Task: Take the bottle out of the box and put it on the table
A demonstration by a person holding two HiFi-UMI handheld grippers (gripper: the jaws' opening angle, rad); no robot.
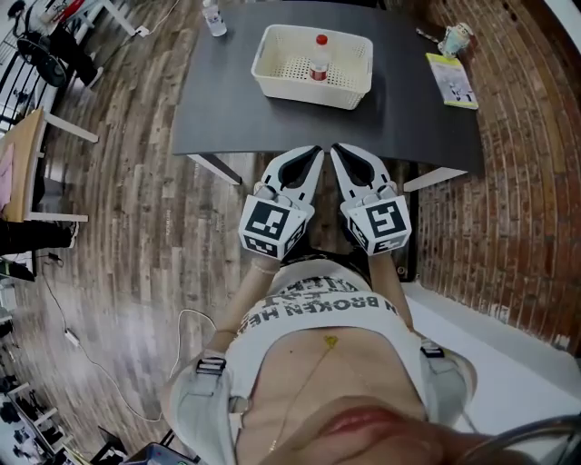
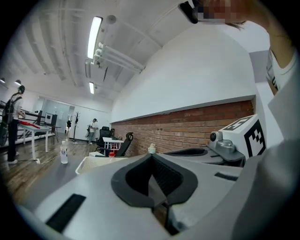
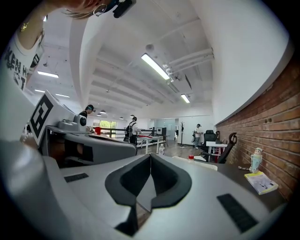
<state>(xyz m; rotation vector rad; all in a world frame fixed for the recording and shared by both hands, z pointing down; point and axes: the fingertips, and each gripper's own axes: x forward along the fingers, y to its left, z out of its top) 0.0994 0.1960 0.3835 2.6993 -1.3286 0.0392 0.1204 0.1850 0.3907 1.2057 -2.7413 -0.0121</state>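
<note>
Both jaws pressed together, nothing held: my left gripper (image 1: 314,151) and right gripper (image 1: 338,149) sit side by side, short of the dark desk (image 1: 408,109). Bottle (image 1: 319,62) stands upright in the white box (image 1: 290,89) on it. Wood floor (image 1: 136,191), brick wall (image 1: 517,191) on my right. I only see people (image 3: 133,126) in the gripper views.

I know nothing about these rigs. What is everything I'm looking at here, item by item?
table: one, dark grey, ahead of the person
box: one, cream, perforated, mid-table
bottle: one, clear with red cap, upright inside the box
clear bottle: one, table's far left corner
booklet: one, yellow, table's right edge
pale container: one, beyond the booklet
left gripper: one, white and black, shut, empty
right gripper: one, the same, beside it
</note>
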